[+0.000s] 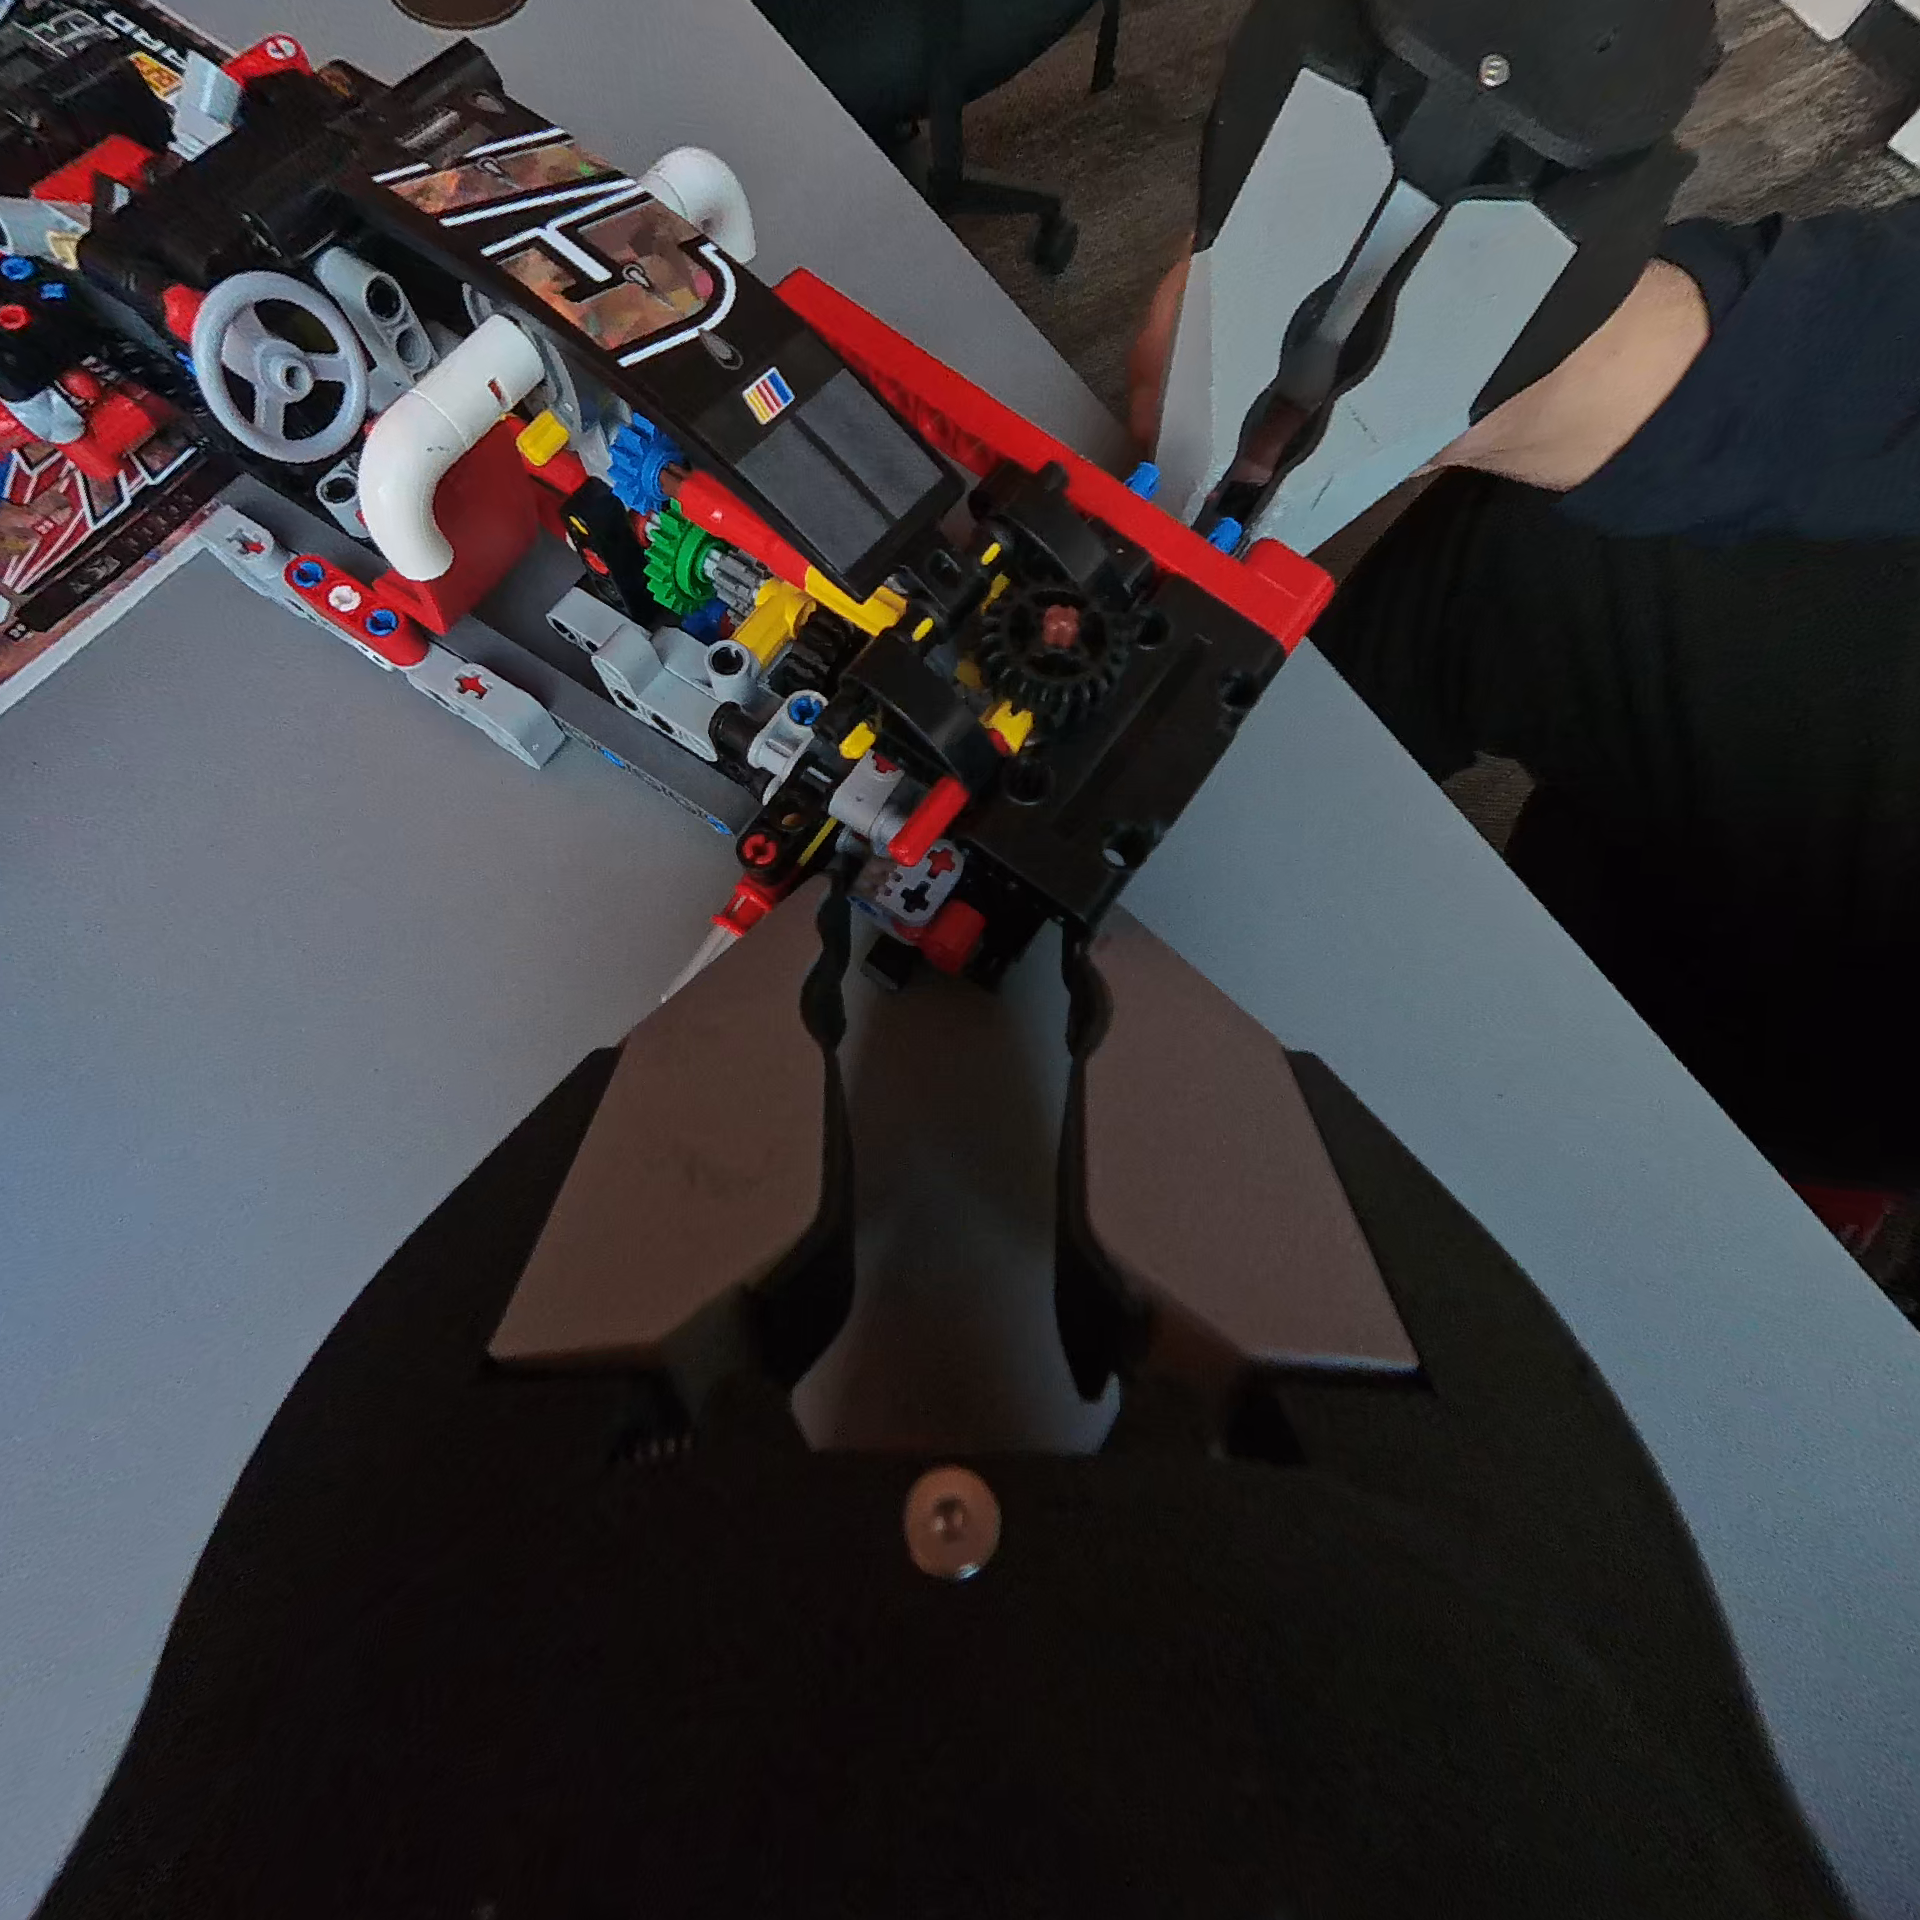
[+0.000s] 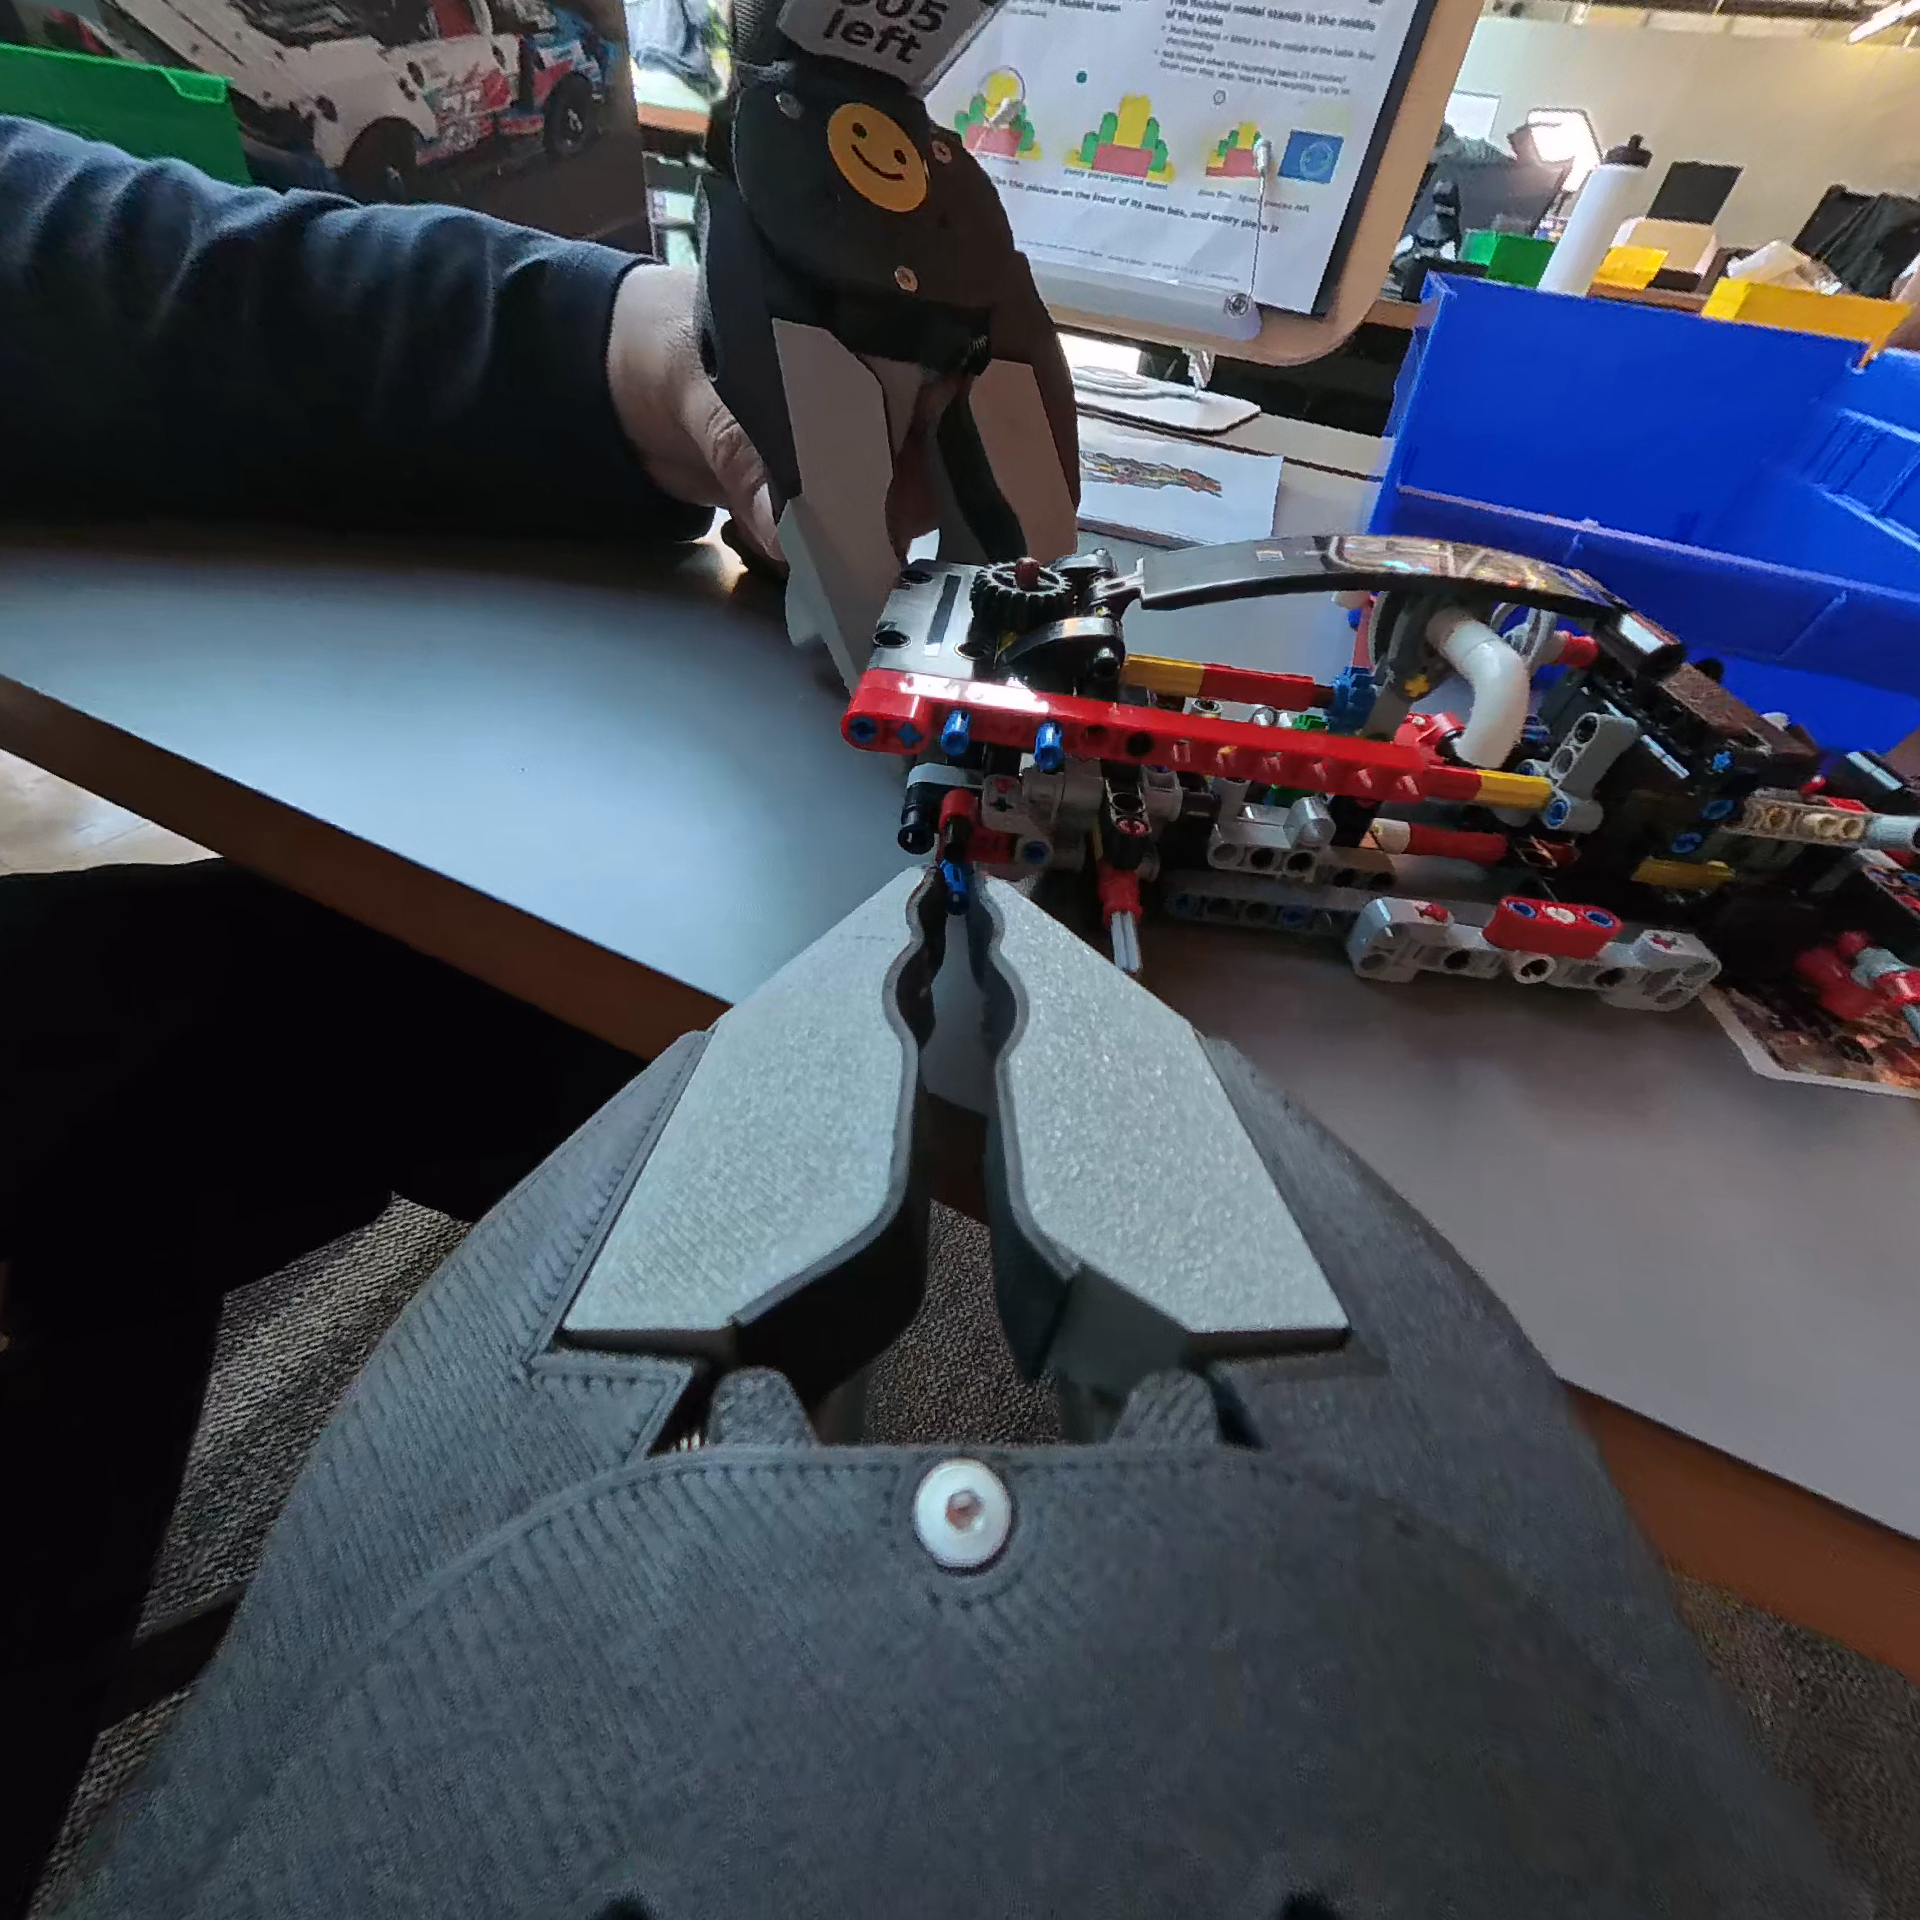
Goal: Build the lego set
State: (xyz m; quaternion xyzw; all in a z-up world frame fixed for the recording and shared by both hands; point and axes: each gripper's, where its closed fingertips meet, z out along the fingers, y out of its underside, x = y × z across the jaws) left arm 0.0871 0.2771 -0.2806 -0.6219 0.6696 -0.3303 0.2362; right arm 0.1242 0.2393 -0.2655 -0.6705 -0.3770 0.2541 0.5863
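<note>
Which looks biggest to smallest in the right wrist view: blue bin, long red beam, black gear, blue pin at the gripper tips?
1. Blue bin
2. Long red beam
3. Black gear
4. Blue pin, pinched at the right gripper tips; though nearest the camera, it appears smallest.

Glossy moulded plastic on the brick-built car model [image 2: 1195,727] right at the fingertips, its red beam [image 2: 1132,727] shining. The right gripper [image 2: 951,894] has grainy, matt grey fingers [image 2: 1101,1091] on a ribbed body. Beneath them, a smooth matt grey table [image 2: 468,727], wood-toned at the edge.
</note>
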